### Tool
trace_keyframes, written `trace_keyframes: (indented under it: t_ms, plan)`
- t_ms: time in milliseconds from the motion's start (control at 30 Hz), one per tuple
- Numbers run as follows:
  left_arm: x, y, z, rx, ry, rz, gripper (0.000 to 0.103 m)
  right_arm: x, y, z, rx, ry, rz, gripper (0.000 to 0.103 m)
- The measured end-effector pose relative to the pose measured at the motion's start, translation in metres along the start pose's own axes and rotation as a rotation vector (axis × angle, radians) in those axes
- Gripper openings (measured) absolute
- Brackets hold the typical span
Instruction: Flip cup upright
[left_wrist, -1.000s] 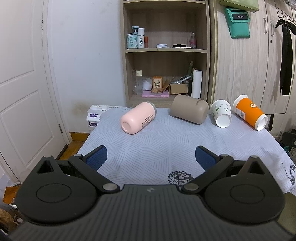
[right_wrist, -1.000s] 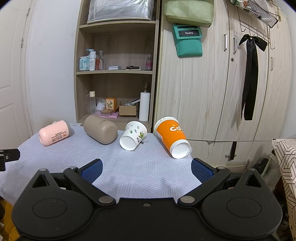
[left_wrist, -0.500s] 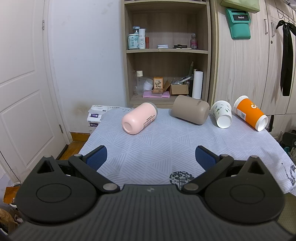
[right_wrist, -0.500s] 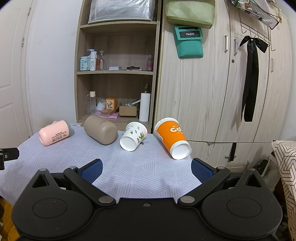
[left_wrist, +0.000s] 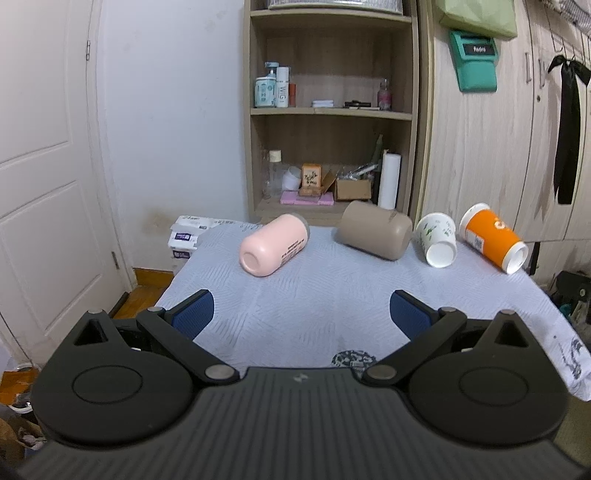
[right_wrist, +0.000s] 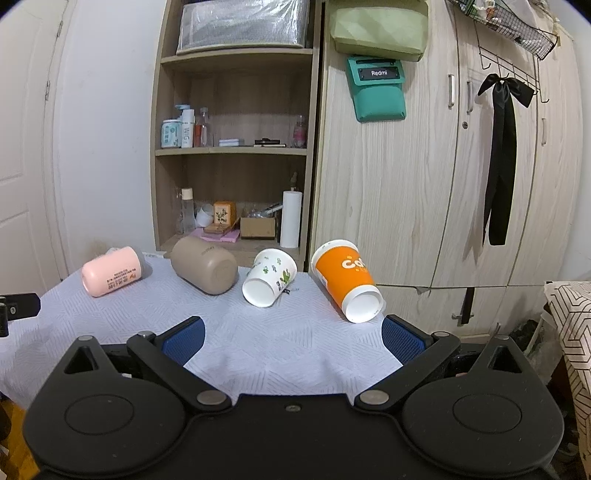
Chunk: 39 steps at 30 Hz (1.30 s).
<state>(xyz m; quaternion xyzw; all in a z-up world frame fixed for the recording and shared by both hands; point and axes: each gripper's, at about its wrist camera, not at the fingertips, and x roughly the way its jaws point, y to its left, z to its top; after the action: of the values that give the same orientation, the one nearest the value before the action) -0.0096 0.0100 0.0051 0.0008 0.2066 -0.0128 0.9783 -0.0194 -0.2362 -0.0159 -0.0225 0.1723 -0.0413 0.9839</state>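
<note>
Orange paper cup (right_wrist: 345, 281) lies on its side on the white-clothed table (right_wrist: 280, 343); left claw (left_wrist: 301, 314) and right claw (right_wrist: 291, 338) both gape, holding nothing.

Pale pink cup (left_wrist: 273, 244) with dark print; plain taupe cup (left_wrist: 375, 229); white paper cup (right_wrist: 269, 282) with green leaf sprigs; orange paper cup (right_wrist: 345, 278) with white lettering and white rim. Light blue-white tabletop (left_wrist: 325, 295) cloth in geometric line pattern. Blue pads on black fingers (right_wrist: 183, 339).
</note>
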Motion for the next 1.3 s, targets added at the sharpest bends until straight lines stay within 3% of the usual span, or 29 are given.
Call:
trace_keyframes:
  t_ms: [1000, 1100, 1300]
  plan:
    - [-0.002, -0.002, -0.001, 0.004, 0.003, 0.007, 0.103, -0.001, -0.001, -0.002, 0.006, -0.014, 0.020, 0.103]
    - [-0.002, -0.006, 0.002, 0.001, 0.013, 0.002, 0.103, 0.000, -0.003, -0.001, 0.002, -0.018, 0.055, 0.103]
    - [0.005, -0.029, 0.026, -0.001, 0.036, -0.080, 0.103, -0.006, -0.024, 0.010, -0.055, -0.097, 0.176, 0.103]
